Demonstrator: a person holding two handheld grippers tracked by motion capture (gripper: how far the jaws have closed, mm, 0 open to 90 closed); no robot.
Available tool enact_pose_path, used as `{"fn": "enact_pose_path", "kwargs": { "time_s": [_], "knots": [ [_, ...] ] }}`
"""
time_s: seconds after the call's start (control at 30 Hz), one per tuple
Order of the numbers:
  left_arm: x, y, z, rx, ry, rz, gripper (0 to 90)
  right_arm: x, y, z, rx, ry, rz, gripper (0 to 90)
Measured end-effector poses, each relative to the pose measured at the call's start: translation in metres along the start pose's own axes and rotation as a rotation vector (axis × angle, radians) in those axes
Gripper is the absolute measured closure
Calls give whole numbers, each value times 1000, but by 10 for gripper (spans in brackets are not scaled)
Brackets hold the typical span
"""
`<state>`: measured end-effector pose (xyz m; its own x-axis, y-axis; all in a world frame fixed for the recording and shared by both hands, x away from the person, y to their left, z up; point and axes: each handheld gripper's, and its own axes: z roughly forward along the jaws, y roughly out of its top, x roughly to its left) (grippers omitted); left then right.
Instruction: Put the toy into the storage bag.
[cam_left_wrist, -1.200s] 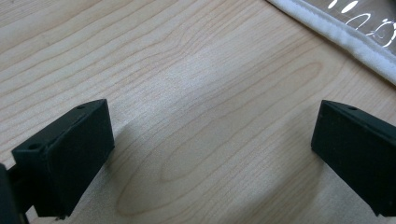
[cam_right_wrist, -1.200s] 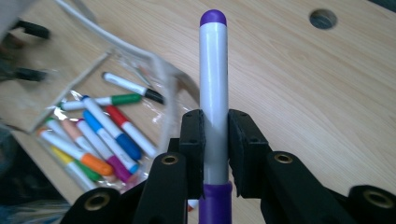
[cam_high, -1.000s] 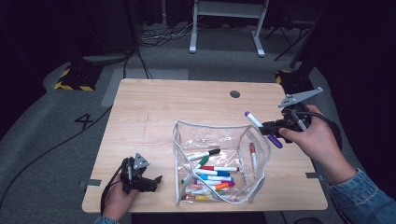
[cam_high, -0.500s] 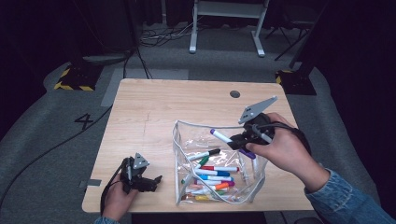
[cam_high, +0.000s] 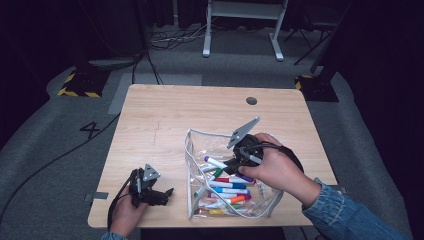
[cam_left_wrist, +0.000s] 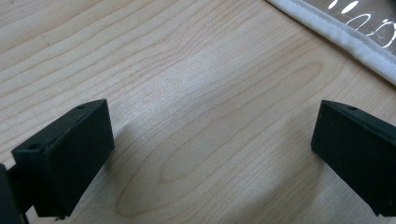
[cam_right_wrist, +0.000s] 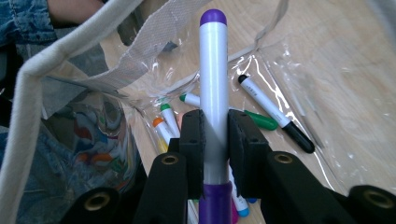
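One purple marker (cam_right_wrist: 213, 93), clamped in the right gripper (cam_right_wrist: 214, 140) fingers, should go low inside the pouch (cam_high: 192, 150) before release; left gripper (cam_left_wrist: 210, 144) fingers gape empty.

I am seeing my right gripper (cam_right_wrist: 215, 158) with black, blocky jaws and brass-coloured screw holes on the arms. A grey three-cornered plate is sitting on top of each gripper. My left gripper (cam_high: 161, 191) is also black, trailing a dark cable. A blue denim sleeve (cam_high: 345, 215) is covering my right forearm.
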<state>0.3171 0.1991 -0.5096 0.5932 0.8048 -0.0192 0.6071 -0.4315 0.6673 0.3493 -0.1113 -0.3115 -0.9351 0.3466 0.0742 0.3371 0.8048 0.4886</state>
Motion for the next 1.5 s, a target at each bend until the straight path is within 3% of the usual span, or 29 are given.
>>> {"fn": "enact_pose_path", "kwargs": {
  "time_s": [0.27, 0.47, 0.8, 0.87, 0.9, 0.93, 1.0, 1.07, 1.2, 1.5],
  "knots": [
    [0, 0, 0, 0, -1, 0, 0, 3, -2, 33, 94, 29, -10, 771],
    [0, 0, 0, 0, -1, -2, 0, 9, -6, 54, 166, 53, -44, 771],
    [0, 0, 0, -2, 0, -1, 0, 13, -10, 74, 298, 61, -110, 771],
    [0, 0, 0, -2, 0, -1, 0, 12, -11, 76, 328, 68, -115, 846],
    [0, 0, 0, -1, 0, -1, 0, 12, -12, 76, 331, 71, -110, 836],
    [0, 0, 0, -2, 1, -1, 0, 13, -12, 76, 325, 73, -108, 816],
    [0, 0, 0, -2, 1, -1, 0, 13, -12, 75, 295, 44, -81, 693],
    [0, 0, 0, -2, 0, -1, 0, 12, -12, 72, 266, 37, -110, 625],
    [0, 0, 0, -1, 0, 0, 0, 9, -11, 59, 179, 20, -54, 497],
    [0, 0, 0, -2, 0, -4, 0, -11, -8, -2, -83, -80, 0, 466]
  ]
}}
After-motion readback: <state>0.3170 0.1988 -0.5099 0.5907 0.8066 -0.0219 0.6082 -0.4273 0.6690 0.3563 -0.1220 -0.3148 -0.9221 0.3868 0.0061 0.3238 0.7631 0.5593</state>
